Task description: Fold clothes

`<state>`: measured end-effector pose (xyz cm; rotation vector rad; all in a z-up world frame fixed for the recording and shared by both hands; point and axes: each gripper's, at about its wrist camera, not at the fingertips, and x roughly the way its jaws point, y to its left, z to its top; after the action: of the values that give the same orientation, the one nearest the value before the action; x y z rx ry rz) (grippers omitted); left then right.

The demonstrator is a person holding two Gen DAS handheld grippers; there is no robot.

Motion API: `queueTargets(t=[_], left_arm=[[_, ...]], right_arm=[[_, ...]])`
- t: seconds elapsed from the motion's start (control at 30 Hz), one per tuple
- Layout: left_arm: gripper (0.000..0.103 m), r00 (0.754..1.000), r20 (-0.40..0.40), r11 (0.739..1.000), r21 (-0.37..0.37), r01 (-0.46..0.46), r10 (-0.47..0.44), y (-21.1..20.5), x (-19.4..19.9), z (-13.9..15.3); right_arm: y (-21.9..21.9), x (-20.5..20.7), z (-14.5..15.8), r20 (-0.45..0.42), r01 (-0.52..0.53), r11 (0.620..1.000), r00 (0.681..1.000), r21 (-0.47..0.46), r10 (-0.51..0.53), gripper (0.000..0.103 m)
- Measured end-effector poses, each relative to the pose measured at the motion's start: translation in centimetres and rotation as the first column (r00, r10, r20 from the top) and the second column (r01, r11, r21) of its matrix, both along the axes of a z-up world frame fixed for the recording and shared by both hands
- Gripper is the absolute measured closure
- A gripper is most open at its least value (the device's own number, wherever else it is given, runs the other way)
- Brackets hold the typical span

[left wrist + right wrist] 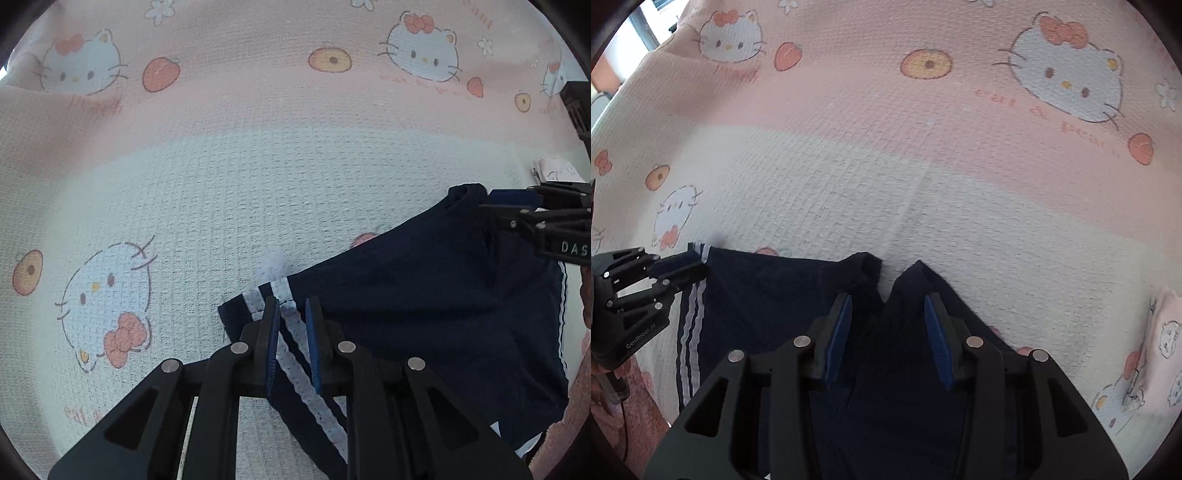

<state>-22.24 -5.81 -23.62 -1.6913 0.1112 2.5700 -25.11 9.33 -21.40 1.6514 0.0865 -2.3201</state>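
- The navy shorts (768, 295) with white side stripes lie on a waffle-weave blanket (258, 166) printed with cartoon cats.
- Left tongs (291, 314) stand over the shorts' striped corner, pads slightly apart with the stripe between them, not pressing it.
- Right tongs (888, 314) hang spread over the shorts' notched dark edge, gripping nothing.
- A small folded pink cloth (1160, 350) lies right of the shorts.

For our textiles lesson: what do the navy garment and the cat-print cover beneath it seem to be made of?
Navy garment: looks like soft matte sports knit; its white side stripes show a mesh of small holes. Cat-print cover: probably woven cotton, matte, with a raised waffle-like grid.
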Motion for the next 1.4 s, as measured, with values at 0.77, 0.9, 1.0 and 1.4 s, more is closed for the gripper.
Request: queueTargets(t=[0.77,0.9,1.0,1.4], left_arm=[[0.086,0.998,-0.019,0.994,0.091,-0.058,0.06,-1.8,0.9,0.6],[0.086,0.998,-0.052,0.993,0.12,-0.02,0.026,-1.2,0.3,1.3],[0.085,1.0,-0.014,0.995,0.1,-0.001,0.002,-1.2,-2.5,-0.6],[0.084,0.999,0.007,0.978,0.206,-0.033,0.032,-1.7,-1.9,0.8]], right_arm=[[5.2,-0.4,0.6,-0.041,0.159,0.985,0.986,-0.067,-0.162,0.062],[2.6,-0.1,0.5,-0.027,0.06,0.995,0.998,-0.076,-0.062,0.061],[1.1,0.3,-1.5,-0.012,0.044,0.999,0.999,0.016,-0.044,0.061],[4.9,2.8,2.1,-0.035,0.232,0.963,0.971,-0.134,-0.238,0.061]])
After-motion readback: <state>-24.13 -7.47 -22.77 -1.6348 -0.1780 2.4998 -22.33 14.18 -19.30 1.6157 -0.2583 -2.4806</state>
